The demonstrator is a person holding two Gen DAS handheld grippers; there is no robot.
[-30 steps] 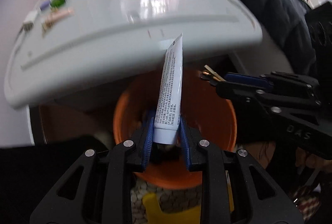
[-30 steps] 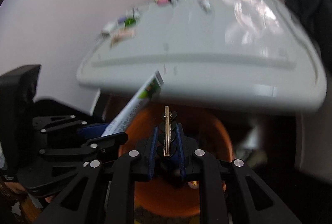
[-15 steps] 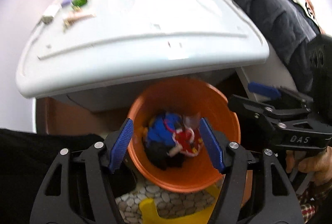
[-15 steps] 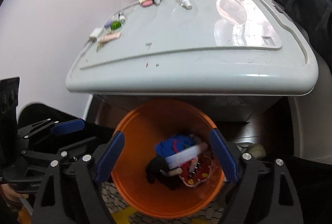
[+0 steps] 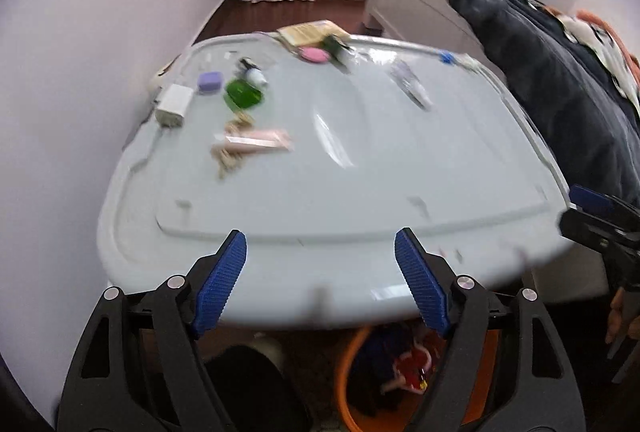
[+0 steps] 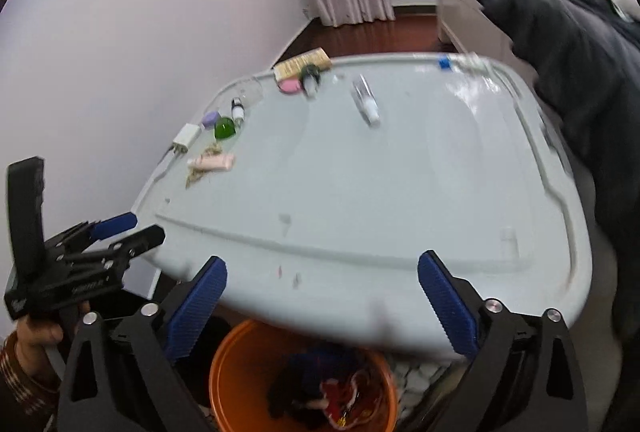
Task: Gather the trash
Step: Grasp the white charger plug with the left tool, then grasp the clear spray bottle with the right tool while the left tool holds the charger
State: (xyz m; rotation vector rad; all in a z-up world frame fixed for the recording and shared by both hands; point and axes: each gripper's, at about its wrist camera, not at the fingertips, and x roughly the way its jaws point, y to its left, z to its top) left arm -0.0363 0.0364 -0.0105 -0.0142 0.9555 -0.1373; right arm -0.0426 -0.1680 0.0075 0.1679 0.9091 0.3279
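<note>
An orange bin (image 5: 347, 368) (image 6: 224, 364) stands on the floor under the near edge of the white table (image 5: 360, 184) (image 6: 400, 200), with mixed trash (image 5: 412, 368) (image 6: 336, 392) inside. My left gripper (image 5: 320, 236) hangs above the table edge; its jaws are opening and nothing is between them. My right gripper (image 6: 323, 260) is beside it, jaws opening wide and also empty. On the table's far left lie a pink tube (image 5: 256, 142) (image 6: 214, 162), a green object (image 5: 242, 94) (image 6: 224, 128) and a white charger (image 5: 174, 104). A white tube (image 5: 412, 86) (image 6: 366, 100) lies farther back.
A dark coat (image 5: 560, 92) (image 6: 580, 52) hangs along the table's right side. A wall runs close on the left. A pink soap (image 5: 314, 54), a purple piece (image 5: 209, 81) and a tan packet (image 5: 308, 32) sit at the table's far edge. A hand (image 6: 36, 332) holds the left gripper.
Both grippers let go over the bin: the white tube left the left jaws and the gold clip the right. Both then opened, rose and tilted up toward the tabletop.
</note>
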